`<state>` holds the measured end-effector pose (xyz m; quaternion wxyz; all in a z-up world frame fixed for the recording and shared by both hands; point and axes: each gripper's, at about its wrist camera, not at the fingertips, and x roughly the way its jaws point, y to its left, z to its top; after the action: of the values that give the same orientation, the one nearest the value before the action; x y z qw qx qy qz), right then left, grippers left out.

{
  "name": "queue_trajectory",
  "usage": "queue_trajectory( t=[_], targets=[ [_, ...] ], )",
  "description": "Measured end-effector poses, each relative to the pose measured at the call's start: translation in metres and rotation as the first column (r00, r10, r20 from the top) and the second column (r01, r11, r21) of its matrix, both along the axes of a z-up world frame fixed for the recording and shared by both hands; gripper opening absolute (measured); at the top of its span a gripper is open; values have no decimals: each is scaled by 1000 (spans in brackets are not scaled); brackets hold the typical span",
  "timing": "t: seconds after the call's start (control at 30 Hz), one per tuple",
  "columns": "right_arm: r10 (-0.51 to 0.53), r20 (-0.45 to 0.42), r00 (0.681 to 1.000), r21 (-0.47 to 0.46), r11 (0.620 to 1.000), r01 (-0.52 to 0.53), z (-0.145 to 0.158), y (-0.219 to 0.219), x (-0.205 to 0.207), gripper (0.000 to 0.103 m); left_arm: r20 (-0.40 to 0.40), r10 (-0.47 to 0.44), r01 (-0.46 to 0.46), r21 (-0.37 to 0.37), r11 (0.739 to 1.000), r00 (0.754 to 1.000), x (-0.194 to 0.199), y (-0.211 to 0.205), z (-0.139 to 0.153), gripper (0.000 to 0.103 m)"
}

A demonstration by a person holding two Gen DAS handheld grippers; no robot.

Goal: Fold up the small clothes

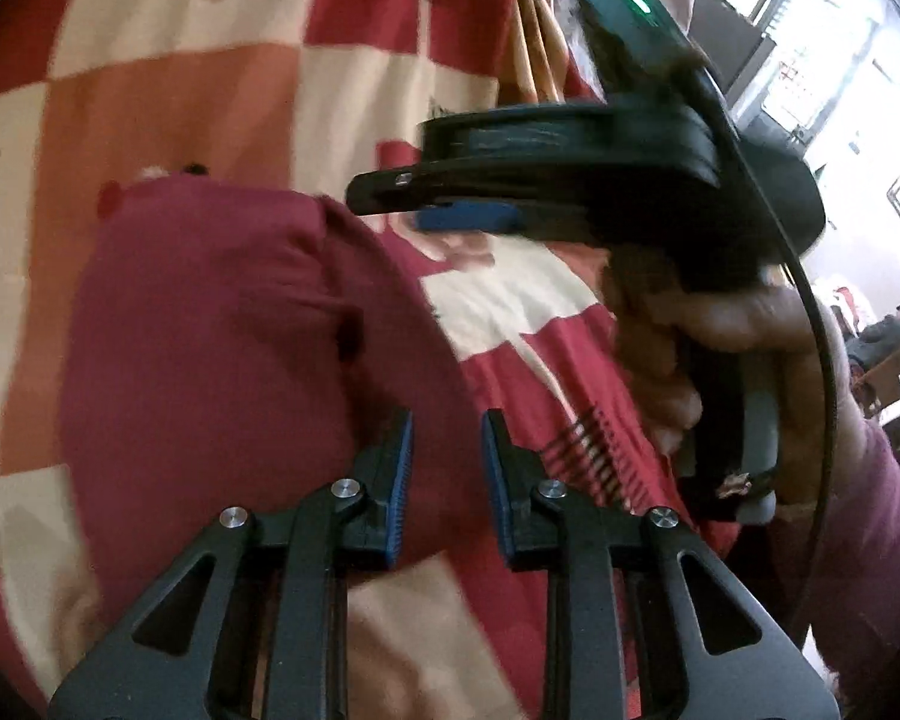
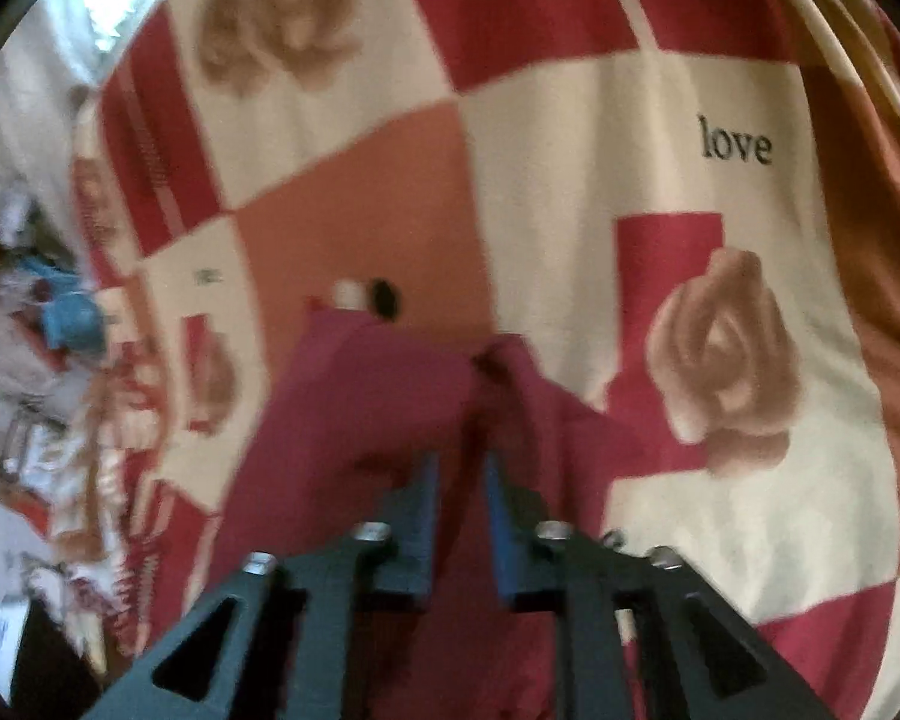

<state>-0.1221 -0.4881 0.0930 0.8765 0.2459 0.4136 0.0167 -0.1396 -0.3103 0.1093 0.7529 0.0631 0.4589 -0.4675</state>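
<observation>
A small maroon garment lies bunched on a red, cream and orange checked blanket. My left gripper hovers at the garment's right edge with its jaws a little apart and nothing between them. The right gripper's body shows in the left wrist view, held in a hand above the blanket. In the right wrist view the right gripper is over the maroon garment, jaws slightly apart, with a fold of cloth rising just ahead of the tips; whether cloth is pinched is unclear.
The blanket has rose prints and the word "love". A pile of mixed clothes lies at the left edge. A room with a window and furniture is at the far right.
</observation>
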Motion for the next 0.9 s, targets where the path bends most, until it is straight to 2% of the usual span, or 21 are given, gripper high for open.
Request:
queue_trajectory(
  t=[0.03, 0.07, 0.1, 0.13, 0.17, 0.3, 0.37, 0.4, 0.47, 0.53, 0.6, 0.67, 0.8, 0.9],
  targets=[
    [15, 25, 1000, 28, 999, -16, 3, 6, -5, 73, 24, 23, -23, -2, 1000, 999, 1, 17, 7, 23],
    [30, 41, 999, 50, 998, -32, 3, 10, -7, 77, 38, 40, -40, 1, 999, 998, 1, 26, 8, 25],
    [48, 46, 998, 69, 996, -52, 1, 15, -6, 77, 65, 79, -80, 15, 997, 995, 3, 41, 9, 29],
    [63, 32, 997, 85, 994, -65, -5, 21, -5, 77, 86, 110, -113, 27, 993, 990, 5, 50, 9, 38],
    [70, 0, 998, 97, 993, -69, -14, 28, -1, 77, 107, 147, -151, 32, 988, 983, 8, 62, 8, 41],
    [63, -96, 993, 131, 990, -50, -53, 43, 15, 77, 87, 274, -279, 42, 959, 958, 30, 91, -11, 41],
    [33, -79, 996, 154, 988, -21, -65, 46, 20, 78, 75, 288, -291, 39, 956, 955, 38, 92, -21, 41],
    [19, -55, 998, 149, 989, -10, -65, 48, 21, 76, 61, 298, -301, 46, 952, 953, 42, 93, -27, 41],
    [16, -44, 999, 76, 997, -12, -61, 57, 24, 41, 42, 303, -305, 47, 951, 952, 45, 91, -31, 41],
    [44, -18, 999, -19, 999, -45, -50, 69, 23, 29, 51, 305, -307, 32, 951, 951, 46, 91, -26, 41],
    [89, 14, 996, -159, 984, -85, -33, 80, 15, 26, 72, 312, -314, 17, 949, 947, 43, 94, -22, 41],
    [114, 46, 992, -219, 970, -101, -16, 79, 2, 25, 78, 319, -320, 0, 947, 945, 43, 96, -18, 41],
    [70, 43, 997, -281, 958, -56, -6, 53, -14, 24, 76, 307, -308, 1, 951, 948, 42, 89, -20, 42],
    [13, -21, 1000, -239, 971, -17, -28, 28, -10, 24, 93, 285, -287, 15, 958, 954, 40, 76, -22, 42]
  ],
)
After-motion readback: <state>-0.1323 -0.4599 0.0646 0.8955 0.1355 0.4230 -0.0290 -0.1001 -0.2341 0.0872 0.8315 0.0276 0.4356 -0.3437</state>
